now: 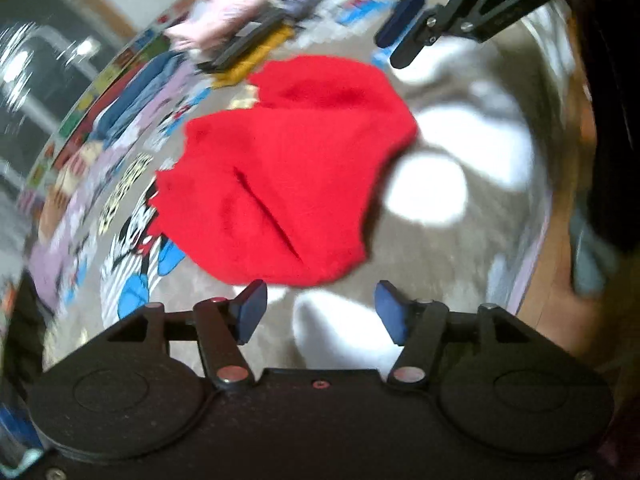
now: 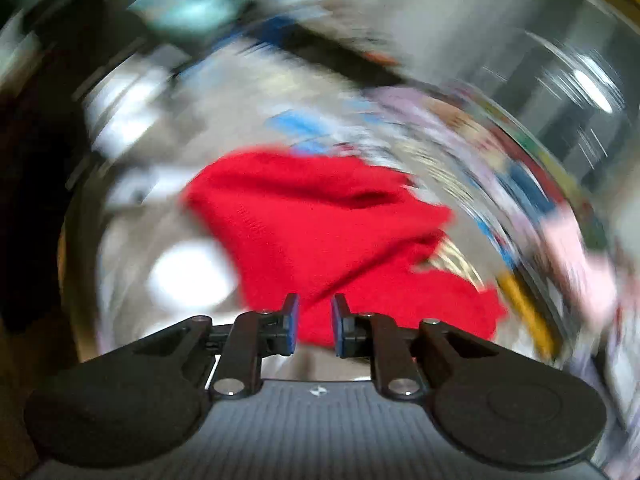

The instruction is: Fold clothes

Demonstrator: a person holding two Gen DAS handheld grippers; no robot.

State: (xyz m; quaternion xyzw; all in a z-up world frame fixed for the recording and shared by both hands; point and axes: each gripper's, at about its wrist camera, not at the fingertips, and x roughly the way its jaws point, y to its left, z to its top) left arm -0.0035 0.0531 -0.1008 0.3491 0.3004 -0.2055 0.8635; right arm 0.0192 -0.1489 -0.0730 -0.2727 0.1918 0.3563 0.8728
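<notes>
Red garment: I see it lying mid-frame on the grey mat. Left gripper: fingers wide, empty. Right gripper: fingers narrow, gap visible, nothing held. Clothes pile upper left. Cartoon print; no legible writing.

One red garment lies on the patterned mat, and it is the only red piece in either view. Two hand-held grippers show in the left wrist view: the left hand-held gripper at the bottom edge and the right hand-held gripper at the top. Each has two fingers with blue pads. One pink garment and one yellow cloth lie at the mat's far side; blur hides any further count there.
</notes>
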